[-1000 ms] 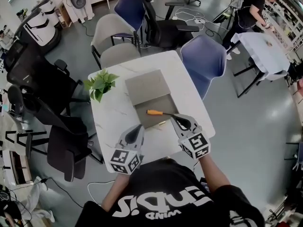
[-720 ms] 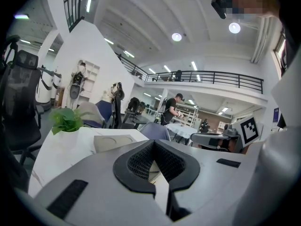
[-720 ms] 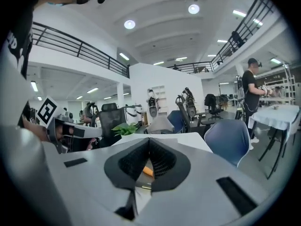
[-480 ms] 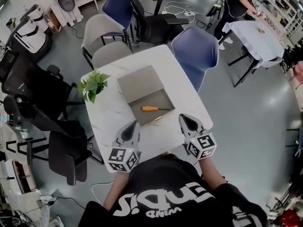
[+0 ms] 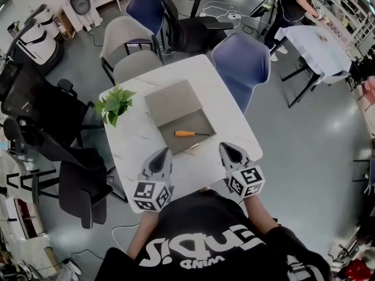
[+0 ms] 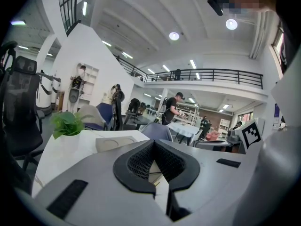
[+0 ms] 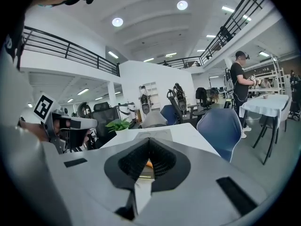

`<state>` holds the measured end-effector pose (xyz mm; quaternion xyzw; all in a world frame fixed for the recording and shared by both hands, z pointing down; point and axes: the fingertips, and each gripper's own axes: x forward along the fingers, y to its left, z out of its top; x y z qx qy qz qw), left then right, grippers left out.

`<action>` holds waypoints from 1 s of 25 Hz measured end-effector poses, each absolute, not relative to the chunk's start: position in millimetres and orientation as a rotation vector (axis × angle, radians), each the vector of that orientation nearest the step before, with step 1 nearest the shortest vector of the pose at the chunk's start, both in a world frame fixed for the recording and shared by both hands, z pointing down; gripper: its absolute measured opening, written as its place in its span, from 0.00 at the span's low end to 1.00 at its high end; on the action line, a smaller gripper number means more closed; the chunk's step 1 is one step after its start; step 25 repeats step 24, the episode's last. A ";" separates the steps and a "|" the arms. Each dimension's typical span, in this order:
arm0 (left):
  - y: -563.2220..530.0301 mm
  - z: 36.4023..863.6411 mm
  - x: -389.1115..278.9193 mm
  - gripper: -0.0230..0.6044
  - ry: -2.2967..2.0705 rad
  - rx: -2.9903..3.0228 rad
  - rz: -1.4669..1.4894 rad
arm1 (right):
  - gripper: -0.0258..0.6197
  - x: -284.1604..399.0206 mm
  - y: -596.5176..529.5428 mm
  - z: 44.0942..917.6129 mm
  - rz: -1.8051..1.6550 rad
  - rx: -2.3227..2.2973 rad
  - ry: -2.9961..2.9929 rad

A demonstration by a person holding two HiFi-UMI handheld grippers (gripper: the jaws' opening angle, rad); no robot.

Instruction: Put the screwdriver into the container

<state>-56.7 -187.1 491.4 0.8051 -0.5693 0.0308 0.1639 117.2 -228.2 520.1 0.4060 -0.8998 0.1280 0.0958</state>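
White, faintly veined stone-look table [image 5: 140,139] stands on a glossy grey floor [image 5: 304,151]. Round its far edge sit a blue shell chair [image 5: 243,63] and a pale grey chair [image 5: 126,40], with black office chairs [image 5: 41,116] to your left. A leafy green plant [image 5: 111,105] stands near the table's left edge.

At the centre lies the flat, matte grey container [image 5: 193,122], opened out in 2 square halves. The screwdriver [image 5: 184,133] lies crosswise inside the nearer half, its orange handle to the left and its thin metal shaft to the right.

Your left gripper [image 5: 165,151] and right gripper [image 5: 222,147] sit at the near edge of the table, apart from the container. Each has its ribbed black pads pressed together at the tips, with nothing between them.
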 end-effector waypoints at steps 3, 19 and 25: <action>-185.7 492.4 -55.6 0.06 -1.624 2.297 0.094 | 0.06 115.2 -225.3 523.5 0.376 1.189 -2.660; -183.0 496.4 -50.4 0.06 -1.606 2.299 0.102 | 0.06 119.4 -219.8 538.7 0.415 1.171 -2.626; -182.2 496.6 -48.6 0.06 -1.601 2.303 0.105 | 0.06 119.9 -218.6 538.7 0.418 1.167 -2.625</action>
